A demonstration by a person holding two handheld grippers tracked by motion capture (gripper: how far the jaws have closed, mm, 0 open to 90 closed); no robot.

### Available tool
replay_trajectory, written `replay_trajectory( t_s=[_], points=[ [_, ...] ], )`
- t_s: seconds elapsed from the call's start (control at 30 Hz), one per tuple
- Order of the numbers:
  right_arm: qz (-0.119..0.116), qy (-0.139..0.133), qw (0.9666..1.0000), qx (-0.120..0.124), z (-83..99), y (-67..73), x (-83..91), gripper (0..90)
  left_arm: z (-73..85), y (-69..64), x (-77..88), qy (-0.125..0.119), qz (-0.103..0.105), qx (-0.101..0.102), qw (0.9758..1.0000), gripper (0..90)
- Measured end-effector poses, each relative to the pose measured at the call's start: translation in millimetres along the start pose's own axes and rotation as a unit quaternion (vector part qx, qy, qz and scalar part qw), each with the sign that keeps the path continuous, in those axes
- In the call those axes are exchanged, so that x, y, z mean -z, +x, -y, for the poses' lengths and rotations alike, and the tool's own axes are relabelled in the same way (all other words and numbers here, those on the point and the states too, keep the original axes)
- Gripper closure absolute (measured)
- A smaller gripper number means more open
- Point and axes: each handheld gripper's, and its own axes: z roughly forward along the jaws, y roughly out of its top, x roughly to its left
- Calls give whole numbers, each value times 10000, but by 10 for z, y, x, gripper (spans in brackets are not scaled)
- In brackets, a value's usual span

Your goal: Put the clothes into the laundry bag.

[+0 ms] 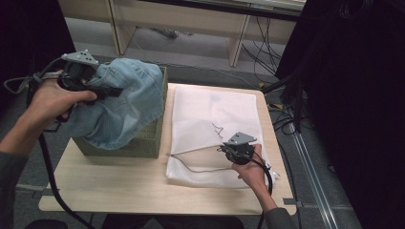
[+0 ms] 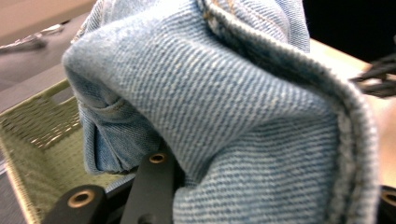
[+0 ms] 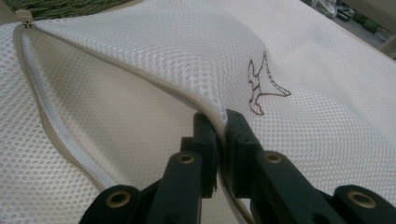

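So the left tool (image 1: 102,90) is up over the green woven basket (image 1: 143,140) at the left end of the light wood surface (image 1: 119,186), and it's got a bunched-up pair of light blue jeans (image 1: 129,102) pinched in it. In the left gripper view the denim (image 2: 224,116) is folded right over the black jaws, so it's clamped on the fabric, with the basket's green weave (image 2: 37,135) showing underneath and to the side. Most of the jeans are draped over the basket's top and down its front wall. Over on the right, a white mesh laundry bag (image 1: 210,109) lies flat on the surface just beside the basket. The right tool (image 3: 222,135) is pressed together on the edge of the bag's open zipper (image 3: 56,126), lifting the top layer of mesh a bit so the mouth gapes open. There's a small brown embroidered mark (image 3: 261,88) on the mesh just past the jaws. In the high view the right hand (image 1: 250,169) sits at the bag's near right corner.
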Motion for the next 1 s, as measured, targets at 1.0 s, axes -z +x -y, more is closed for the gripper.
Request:
replay_trajectory(
  t_s=[1.0],
  points=[
    [-114, -570, 9971, -490, -185, -145, 131, 856, 438, -1533, -1061, 288, 2208, -648, 9727, 681]
  ],
)
